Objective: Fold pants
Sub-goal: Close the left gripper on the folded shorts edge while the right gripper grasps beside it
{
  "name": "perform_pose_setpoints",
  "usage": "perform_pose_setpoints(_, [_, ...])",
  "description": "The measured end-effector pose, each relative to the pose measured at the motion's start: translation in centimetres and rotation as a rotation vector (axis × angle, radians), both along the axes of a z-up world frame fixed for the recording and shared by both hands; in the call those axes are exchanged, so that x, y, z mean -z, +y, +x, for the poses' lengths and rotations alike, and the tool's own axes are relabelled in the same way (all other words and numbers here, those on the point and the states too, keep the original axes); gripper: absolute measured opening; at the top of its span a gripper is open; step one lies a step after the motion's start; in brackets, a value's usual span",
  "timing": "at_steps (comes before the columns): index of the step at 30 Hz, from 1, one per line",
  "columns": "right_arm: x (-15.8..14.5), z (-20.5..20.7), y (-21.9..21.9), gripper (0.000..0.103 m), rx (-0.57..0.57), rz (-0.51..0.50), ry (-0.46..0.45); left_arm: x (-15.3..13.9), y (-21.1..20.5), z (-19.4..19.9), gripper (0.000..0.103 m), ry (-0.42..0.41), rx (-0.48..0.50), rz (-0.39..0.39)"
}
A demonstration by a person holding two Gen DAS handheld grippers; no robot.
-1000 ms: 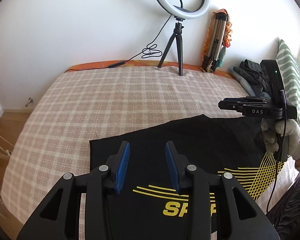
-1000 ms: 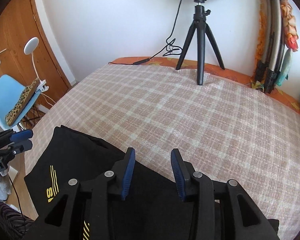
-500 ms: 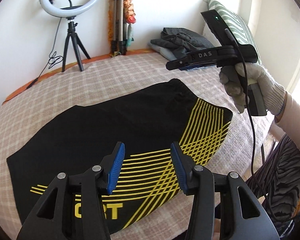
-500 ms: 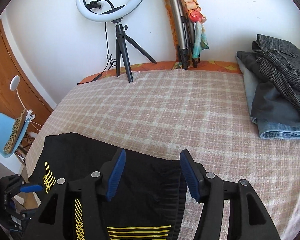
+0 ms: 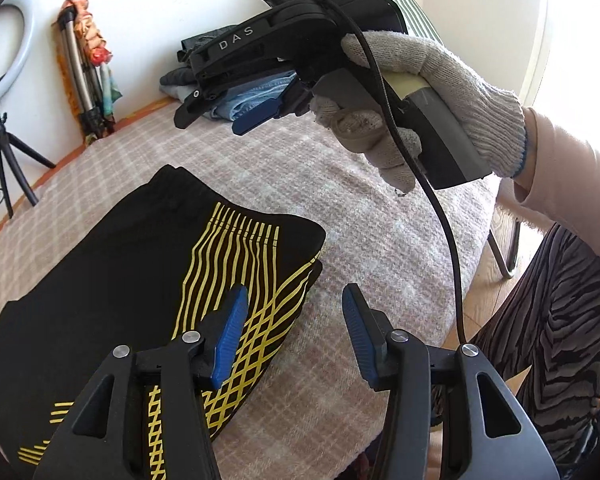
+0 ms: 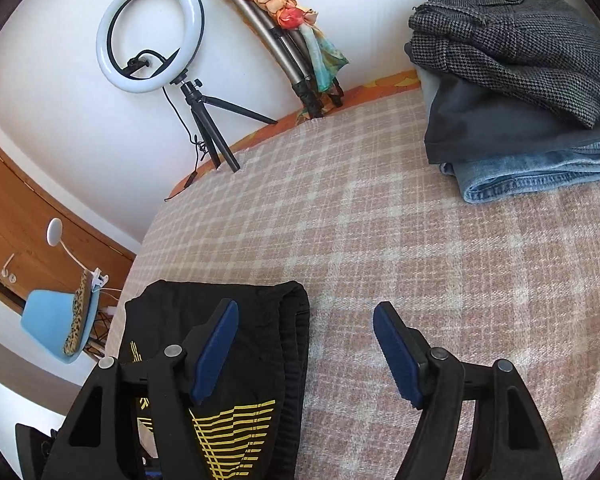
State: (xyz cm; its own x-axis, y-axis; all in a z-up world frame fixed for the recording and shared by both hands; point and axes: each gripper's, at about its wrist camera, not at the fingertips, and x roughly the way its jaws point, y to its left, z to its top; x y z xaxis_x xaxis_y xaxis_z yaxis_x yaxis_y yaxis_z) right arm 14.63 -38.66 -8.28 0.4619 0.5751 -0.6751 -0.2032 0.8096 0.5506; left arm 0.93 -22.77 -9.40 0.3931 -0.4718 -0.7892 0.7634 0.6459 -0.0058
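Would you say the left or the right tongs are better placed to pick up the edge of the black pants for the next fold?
Probably the left tongs: they hang low at the black pants' striped edge, empty. The right tongs, also empty and opening, straddle the far edge in their own view but look higher up in the left view.

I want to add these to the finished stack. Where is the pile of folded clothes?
In the right wrist view, the pile of folded clothes sits upper right on the checked blanket, right of the leaning tripod.
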Motion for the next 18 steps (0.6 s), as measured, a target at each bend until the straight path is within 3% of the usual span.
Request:
perform_pose_setpoints(8, [1.6,1.5,0.7,0.074,-0.042,0.093,0.036,2.8,-2.8,0.7,0.048,0.009,0.021,0.109])
perform_pose_setpoints(16, [3.0,2.0,1.0,0.073,-0.043,0.079,0.055,3.3,-2.6,2.0,0.048,0.021,-0.01,0.066])
perform_pose_setpoints(18, [3.4,2.2,1.0,0.071,-0.039,0.077,0.063,3.3,-2.7,2.0,0.043,0.015,-0.026,0.06])
